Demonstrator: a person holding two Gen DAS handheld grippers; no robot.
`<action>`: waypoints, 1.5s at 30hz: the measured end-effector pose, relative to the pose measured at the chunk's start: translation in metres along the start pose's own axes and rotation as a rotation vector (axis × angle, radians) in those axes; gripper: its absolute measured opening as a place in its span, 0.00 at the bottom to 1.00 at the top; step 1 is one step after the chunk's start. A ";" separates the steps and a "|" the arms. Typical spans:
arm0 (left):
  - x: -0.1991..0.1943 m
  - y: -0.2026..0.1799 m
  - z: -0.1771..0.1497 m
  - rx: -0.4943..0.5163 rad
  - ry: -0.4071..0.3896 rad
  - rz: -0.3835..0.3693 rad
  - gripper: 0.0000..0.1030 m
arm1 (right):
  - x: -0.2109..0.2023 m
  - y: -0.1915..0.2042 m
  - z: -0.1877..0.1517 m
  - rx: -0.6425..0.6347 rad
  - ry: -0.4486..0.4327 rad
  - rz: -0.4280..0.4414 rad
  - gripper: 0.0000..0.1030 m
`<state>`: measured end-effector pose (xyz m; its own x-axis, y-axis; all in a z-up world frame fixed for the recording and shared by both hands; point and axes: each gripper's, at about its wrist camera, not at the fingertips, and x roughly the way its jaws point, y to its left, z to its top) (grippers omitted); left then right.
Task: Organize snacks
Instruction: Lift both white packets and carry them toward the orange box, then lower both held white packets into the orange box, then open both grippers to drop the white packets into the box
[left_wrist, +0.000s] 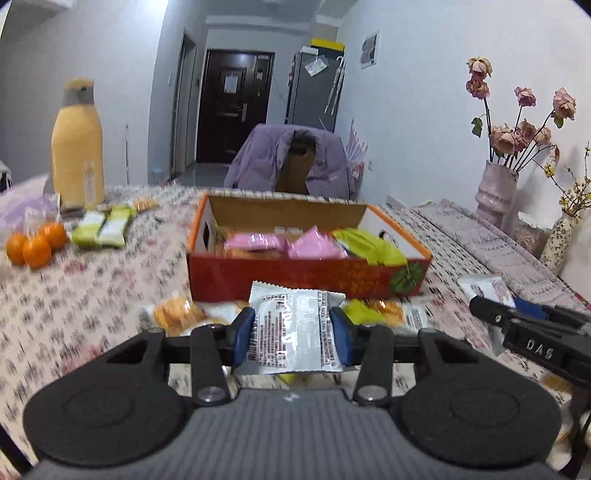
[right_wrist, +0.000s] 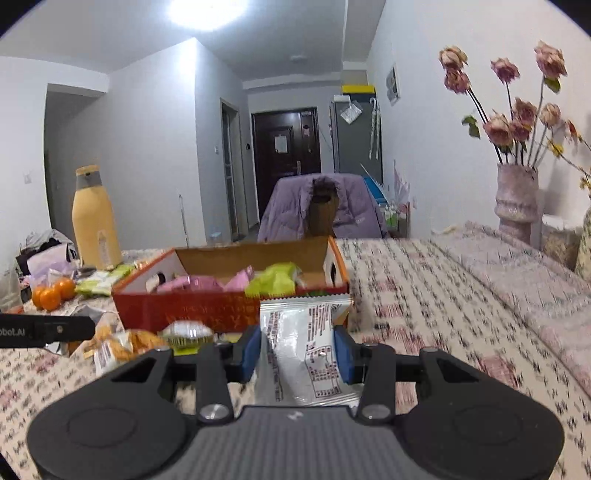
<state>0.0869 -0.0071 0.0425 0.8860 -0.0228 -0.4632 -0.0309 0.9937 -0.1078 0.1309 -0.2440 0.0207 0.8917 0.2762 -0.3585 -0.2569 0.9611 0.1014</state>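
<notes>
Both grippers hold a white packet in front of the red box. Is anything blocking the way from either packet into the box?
Nothing visible. The left gripper and right gripper each clamp a white packet just short of the red box. Only its low front wall lies between. The box is open-topped and already holds pink and green packets.

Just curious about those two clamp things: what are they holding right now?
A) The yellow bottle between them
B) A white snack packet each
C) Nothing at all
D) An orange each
B: the left gripper has its blue fingers pressed on a white snack packet, and the right gripper clamps another white packet.
</notes>
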 end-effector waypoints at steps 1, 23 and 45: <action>0.001 0.000 0.005 0.008 -0.007 0.008 0.43 | 0.002 0.001 0.006 0.001 -0.010 0.006 0.40; 0.101 0.007 0.091 -0.048 -0.088 0.086 0.44 | 0.119 0.030 0.101 -0.051 -0.044 0.069 0.40; 0.191 0.034 0.075 -0.081 -0.025 0.168 0.45 | 0.204 0.027 0.076 -0.033 0.006 0.075 0.44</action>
<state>0.2896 0.0308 0.0160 0.8765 0.1461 -0.4587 -0.2151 0.9713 -0.1017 0.3345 -0.1615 0.0205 0.8674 0.3474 -0.3562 -0.3351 0.9371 0.0979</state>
